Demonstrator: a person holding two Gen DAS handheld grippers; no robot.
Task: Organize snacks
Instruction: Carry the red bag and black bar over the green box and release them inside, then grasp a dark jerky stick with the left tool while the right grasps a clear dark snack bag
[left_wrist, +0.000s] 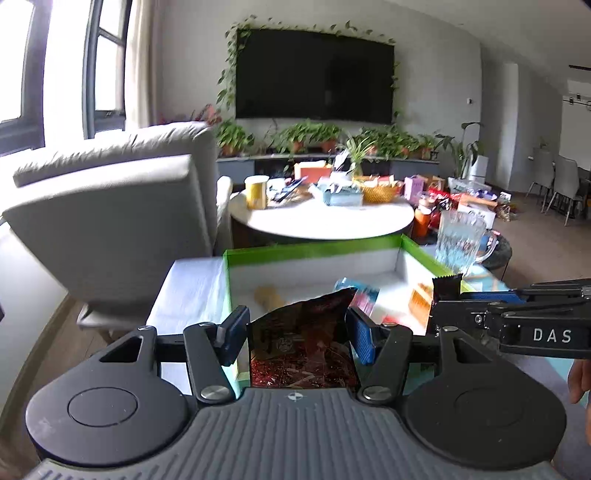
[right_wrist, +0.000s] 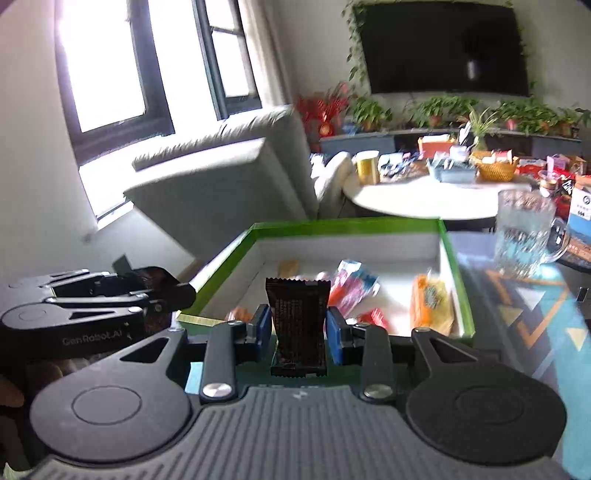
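Inside the green-rimmed box (right_wrist: 456, 280), on its white floor, lie loose snacks: a pink and blue packet (right_wrist: 352, 282) near the middle, an orange and yellow packet (right_wrist: 432, 304) against the right wall, a tan biscuit-like piece (right_wrist: 288, 267) toward the far wall, and small red bits at the near edge (too blurred to name). The left gripper (left_wrist: 295, 332) is clamped on a dark red snack bag (left_wrist: 304, 347), held at the box's near left corner. The right gripper (right_wrist: 295, 328) pinches a dark brown wrapped bar (right_wrist: 299, 325) upright between its blue pads, just over the near edge of the box. A cut-glass mug (right_wrist: 524, 236) stands just beside the box's far right corner, on a tabletop with a teal patterned cover (right_wrist: 535, 321). Beyond are a round white table (left_wrist: 321, 221) crowded with packets, a basket and a gold tin, a grey armchair (left_wrist: 122, 206), a wall television (left_wrist: 314, 75) framed with vines, potted plants and bright windows.
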